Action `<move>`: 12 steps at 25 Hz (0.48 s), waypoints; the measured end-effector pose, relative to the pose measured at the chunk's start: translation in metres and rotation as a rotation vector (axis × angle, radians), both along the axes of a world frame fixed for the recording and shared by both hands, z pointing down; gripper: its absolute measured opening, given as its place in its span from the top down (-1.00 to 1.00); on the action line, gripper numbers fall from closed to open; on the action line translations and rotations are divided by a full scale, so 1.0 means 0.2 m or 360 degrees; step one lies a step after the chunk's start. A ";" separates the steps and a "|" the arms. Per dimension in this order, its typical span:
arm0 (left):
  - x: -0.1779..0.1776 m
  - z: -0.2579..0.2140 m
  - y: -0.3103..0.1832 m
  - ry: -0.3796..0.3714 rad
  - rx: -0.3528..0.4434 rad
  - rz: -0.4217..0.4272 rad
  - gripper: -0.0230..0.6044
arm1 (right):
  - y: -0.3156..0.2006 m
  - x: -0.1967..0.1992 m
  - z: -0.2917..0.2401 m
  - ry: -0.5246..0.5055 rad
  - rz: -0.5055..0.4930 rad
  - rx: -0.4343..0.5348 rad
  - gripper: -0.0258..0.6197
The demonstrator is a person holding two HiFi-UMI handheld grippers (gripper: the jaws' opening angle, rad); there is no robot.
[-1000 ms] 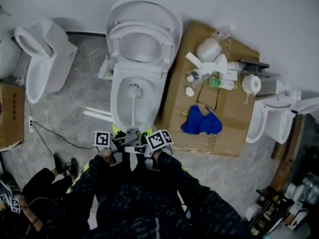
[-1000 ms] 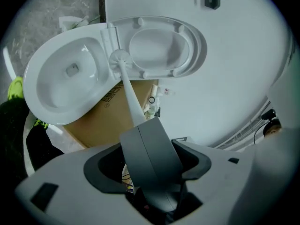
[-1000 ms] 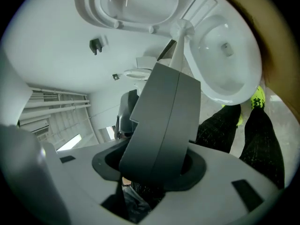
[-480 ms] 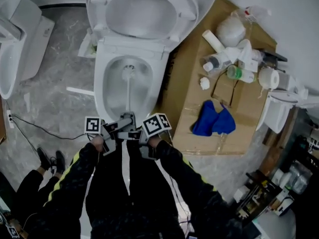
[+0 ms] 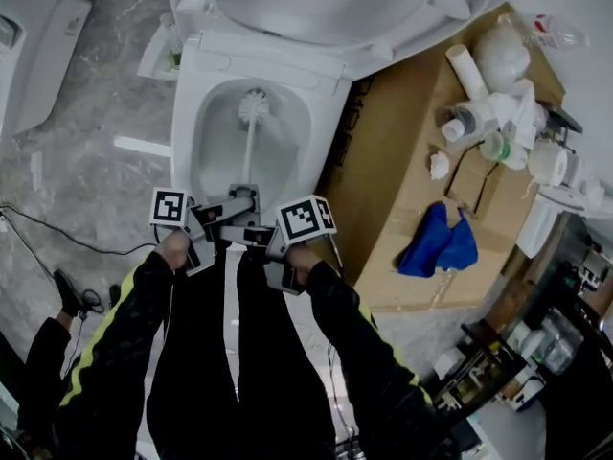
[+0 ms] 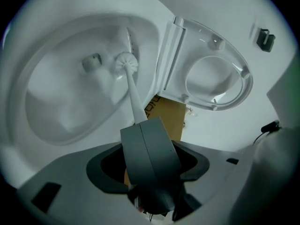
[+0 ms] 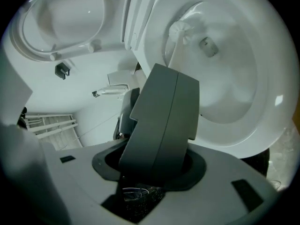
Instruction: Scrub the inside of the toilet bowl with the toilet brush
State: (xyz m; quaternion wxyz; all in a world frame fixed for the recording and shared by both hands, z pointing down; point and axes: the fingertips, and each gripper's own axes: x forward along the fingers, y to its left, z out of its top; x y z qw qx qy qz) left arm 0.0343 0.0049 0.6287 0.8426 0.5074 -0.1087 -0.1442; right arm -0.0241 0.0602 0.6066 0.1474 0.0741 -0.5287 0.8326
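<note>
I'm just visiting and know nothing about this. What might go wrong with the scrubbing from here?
1. The left gripper and right gripper are both shut on the thin toilet brush near the handle's end, so it may twist or slip under scrubbing pressure.
2. The brush head sits high on the back wall of the toilet bowl, close to the rim. A flick might spatter the cardboard and blue cloth beside it.

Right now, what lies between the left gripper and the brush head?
Only the toilet brush itself: its white handle runs from the left gripper to the brush head inside the toilet bowl. The left gripper view shows it.
</note>
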 end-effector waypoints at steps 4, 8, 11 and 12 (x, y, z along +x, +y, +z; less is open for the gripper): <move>0.00 0.08 -0.05 -0.0005 -0.0002 0.0046 0.07 | -0.05 0.03 0.11 0.0072 0.0010 0.0053 0.27; 0.02 0.11 -0.07 -0.0007 0.0010 0.0143 0.07 | -0.09 0.03 0.14 0.0048 0.0079 0.0080 0.27; 0.04 0.12 -0.07 -0.0008 0.0025 0.0181 0.07 | -0.09 0.03 0.16 0.0047 0.0125 0.0101 0.27; 0.04 0.13 -0.06 -0.0011 0.0027 0.0193 0.07 | -0.09 0.03 0.16 0.0045 0.0139 0.0102 0.27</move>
